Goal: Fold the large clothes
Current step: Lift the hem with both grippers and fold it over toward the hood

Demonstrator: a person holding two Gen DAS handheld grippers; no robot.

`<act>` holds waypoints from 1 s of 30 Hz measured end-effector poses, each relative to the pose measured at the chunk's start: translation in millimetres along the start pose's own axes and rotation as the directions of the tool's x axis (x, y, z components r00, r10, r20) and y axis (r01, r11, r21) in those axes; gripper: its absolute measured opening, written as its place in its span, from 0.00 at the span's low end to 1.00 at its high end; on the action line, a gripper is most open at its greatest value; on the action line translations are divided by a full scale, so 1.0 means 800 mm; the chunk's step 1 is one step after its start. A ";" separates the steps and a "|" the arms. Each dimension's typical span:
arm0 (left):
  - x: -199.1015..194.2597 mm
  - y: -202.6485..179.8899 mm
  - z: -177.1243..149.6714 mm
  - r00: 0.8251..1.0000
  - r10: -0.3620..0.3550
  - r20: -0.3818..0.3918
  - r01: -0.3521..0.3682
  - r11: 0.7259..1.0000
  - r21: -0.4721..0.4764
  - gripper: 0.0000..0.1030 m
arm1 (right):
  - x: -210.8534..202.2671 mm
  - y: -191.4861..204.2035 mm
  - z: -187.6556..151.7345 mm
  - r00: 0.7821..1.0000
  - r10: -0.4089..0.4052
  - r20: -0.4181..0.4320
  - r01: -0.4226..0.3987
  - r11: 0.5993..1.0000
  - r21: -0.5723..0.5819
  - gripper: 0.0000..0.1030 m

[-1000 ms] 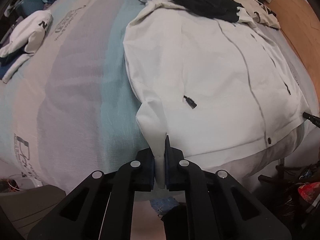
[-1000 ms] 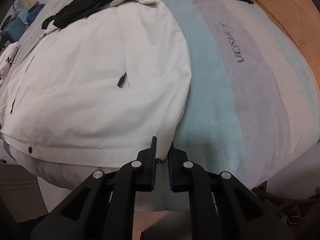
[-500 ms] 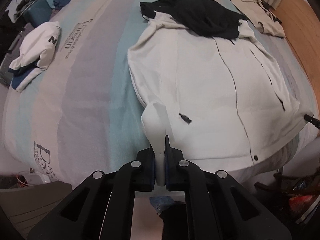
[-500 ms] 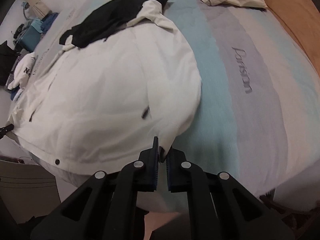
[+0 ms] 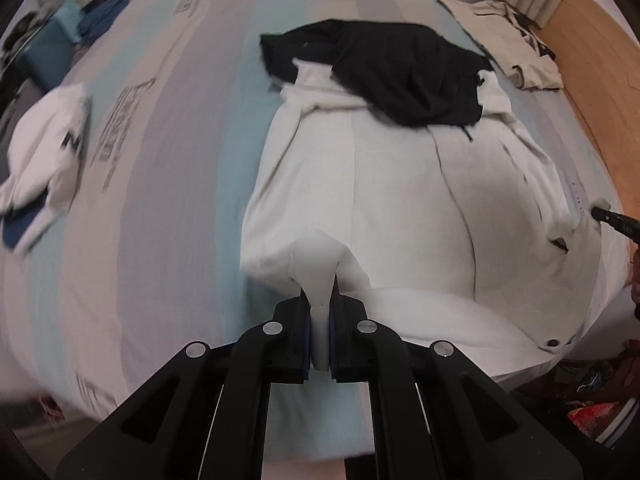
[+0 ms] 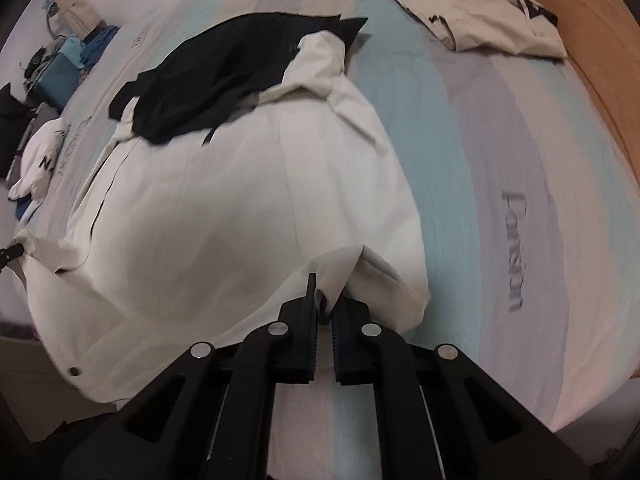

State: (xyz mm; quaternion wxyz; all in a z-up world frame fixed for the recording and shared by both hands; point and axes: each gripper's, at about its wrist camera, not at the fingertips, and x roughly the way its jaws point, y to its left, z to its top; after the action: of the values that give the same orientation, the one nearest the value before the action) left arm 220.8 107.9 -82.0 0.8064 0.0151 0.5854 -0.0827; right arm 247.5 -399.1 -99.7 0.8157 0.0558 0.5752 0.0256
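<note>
Slippage looks like the main hazard: the white jacket (image 5: 400, 208) lies spread along the near part of the striped bed (image 5: 168, 208), its hem hanging at the bed's near edge, and each bottom corner is raised in a small peak by one tool. The left gripper (image 5: 320, 332) is clamped on a thick tuck of the hem corner, while the right gripper (image 6: 325, 312) pinches only a thin lip of fabric at the opposite corner, so that side would probably pull free first if the cloth were drawn taut. A second risk is the black garment (image 5: 384, 76) lying over the jacket's collar end: carrying the hem toward it could trap it inside the fold or drag it along. Uneven lifting of the two corners would likely skew the crease. Counting around the jacket: one white jacket, one black garment on top of it, one beige garment (image 6: 472, 4) beyond it by the wooden board, one white-and-blue bundle (image 5: 44, 152) far off to its side, and two grippers.
</note>
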 end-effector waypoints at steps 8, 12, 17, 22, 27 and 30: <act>0.040 0.024 0.082 0.999 -0.040 -0.015 0.040 0.999 -0.005 0.05 | 0.005 -0.002 0.068 0.997 -0.075 0.020 0.073 0.994 0.084 0.05; 0.053 0.022 0.109 0.999 -0.038 -0.020 0.038 0.999 0.007 0.05 | 0.016 0.000 0.090 0.997 -0.072 0.035 0.069 0.994 0.088 0.05; 0.055 0.020 0.130 0.999 -0.035 -0.026 0.036 0.999 0.008 0.05 | 0.024 0.004 0.110 0.998 -0.047 0.052 0.042 0.996 0.081 0.05; 0.045 0.029 0.153 1.000 -0.007 -0.002 0.007 0.999 -0.042 0.05 | 0.024 -0.007 0.135 0.997 -0.018 0.077 0.012 0.997 0.079 0.04; 0.039 0.040 0.191 0.998 0.053 0.034 -0.051 0.996 -0.073 0.05 | 0.017 -0.024 0.177 0.992 -0.012 0.124 0.003 0.997 0.077 0.04; 0.040 0.050 0.223 0.995 0.079 0.066 -0.073 0.993 -0.091 0.05 | 0.019 -0.034 0.209 0.990 -0.009 0.142 -0.003 0.997 0.081 0.04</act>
State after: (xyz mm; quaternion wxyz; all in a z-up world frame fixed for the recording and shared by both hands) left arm 404.4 122.3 -59.0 0.8286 -0.0014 0.5591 -0.0264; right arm 409.4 -434.7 -61.6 0.8519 0.0894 0.5160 -0.0029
